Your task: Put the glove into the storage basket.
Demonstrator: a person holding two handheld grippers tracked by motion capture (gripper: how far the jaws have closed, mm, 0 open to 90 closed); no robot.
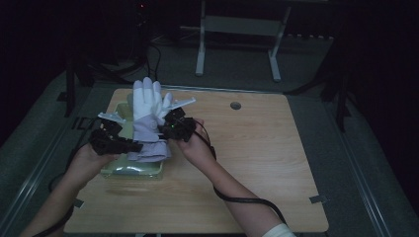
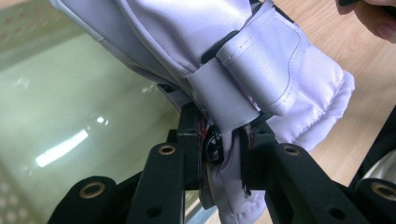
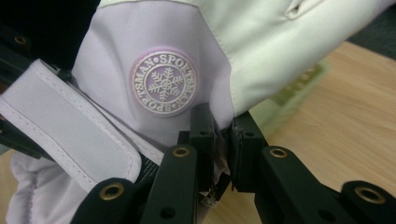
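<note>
One white-and-lilac ski glove [image 1: 148, 118], snowflake badge [image 3: 164, 83], fingers up.
Clamped at the cuff by left hand-held gripper [image 2: 223, 156] and right hand-held gripper [image 3: 223, 140]; palm hidden.

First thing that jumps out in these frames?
A white and lilac ski glove held up over a pale green tray at the table's left side, fingers pointing away from the person. Both tools pinch it: the left tool is shut on the cuff strap, the right tool on the fabric just under a round snowflake badge reading SPORTSMAN.
</note>
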